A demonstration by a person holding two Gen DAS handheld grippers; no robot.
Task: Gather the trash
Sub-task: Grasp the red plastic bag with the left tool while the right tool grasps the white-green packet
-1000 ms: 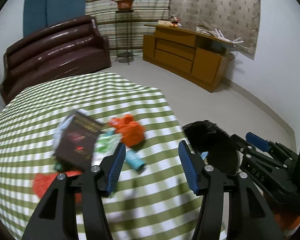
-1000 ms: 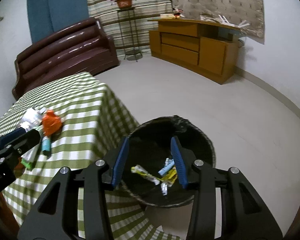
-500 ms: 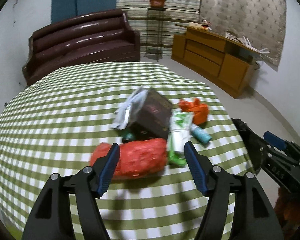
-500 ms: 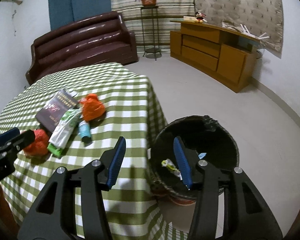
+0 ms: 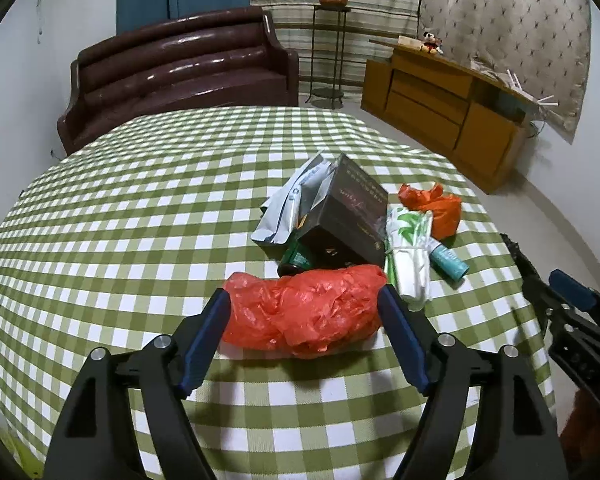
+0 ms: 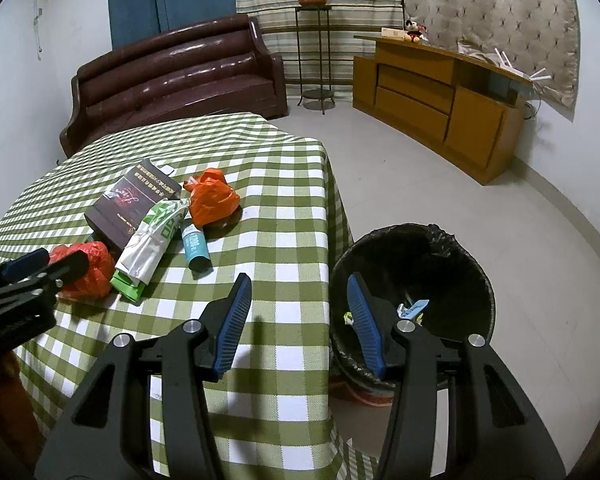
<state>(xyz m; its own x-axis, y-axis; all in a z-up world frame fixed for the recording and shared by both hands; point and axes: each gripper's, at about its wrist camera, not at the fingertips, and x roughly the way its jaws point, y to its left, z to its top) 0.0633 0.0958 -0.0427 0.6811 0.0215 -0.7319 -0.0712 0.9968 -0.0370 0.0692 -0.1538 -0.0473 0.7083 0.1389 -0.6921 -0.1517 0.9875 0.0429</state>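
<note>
Two grippers we hold: our left gripper (image 5: 304,308), jaws just widened, straddles the red plastic bag (image 5: 304,314) unclamped at six o'clock; our right gripper (image 6: 298,320) hangs unclenched, the bin (image 6: 452,256) at three o'clock.

Each black claw (image 5: 304,304) bears ribbed blue pads (image 6: 236,316) and silver screws.

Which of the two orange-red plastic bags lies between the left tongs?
The larger, flattened red bag at the near table edge, framed by the open left tongs. The smaller knotted orange bag lies farther right.
</note>
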